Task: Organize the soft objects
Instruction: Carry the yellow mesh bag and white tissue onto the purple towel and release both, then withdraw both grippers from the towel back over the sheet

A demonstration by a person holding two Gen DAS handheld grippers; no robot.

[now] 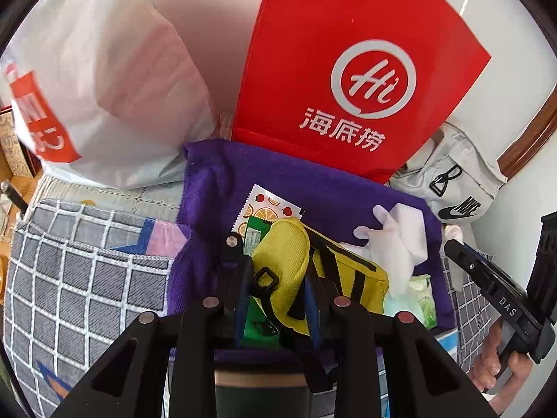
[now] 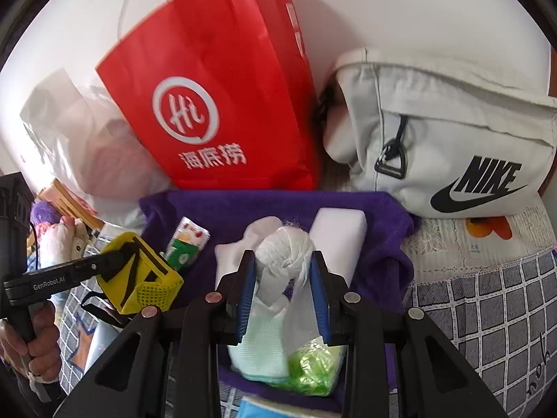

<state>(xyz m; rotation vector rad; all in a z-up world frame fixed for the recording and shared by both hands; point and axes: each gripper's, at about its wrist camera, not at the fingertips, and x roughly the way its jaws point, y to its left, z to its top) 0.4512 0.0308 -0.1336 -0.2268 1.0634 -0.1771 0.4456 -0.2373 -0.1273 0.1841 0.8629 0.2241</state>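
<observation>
over purple towel, left tongs clamp yellow pouch.

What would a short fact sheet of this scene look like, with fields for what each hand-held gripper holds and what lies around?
left hand-held gripper: shut on yellow pouch
right hand-held gripper: shut on white bundle
under them: purple towel
on towel: white sponge block, snack packets
behind: red bag, grey Nike bag, white plastic bag
surface: grey checked cloth
</observation>
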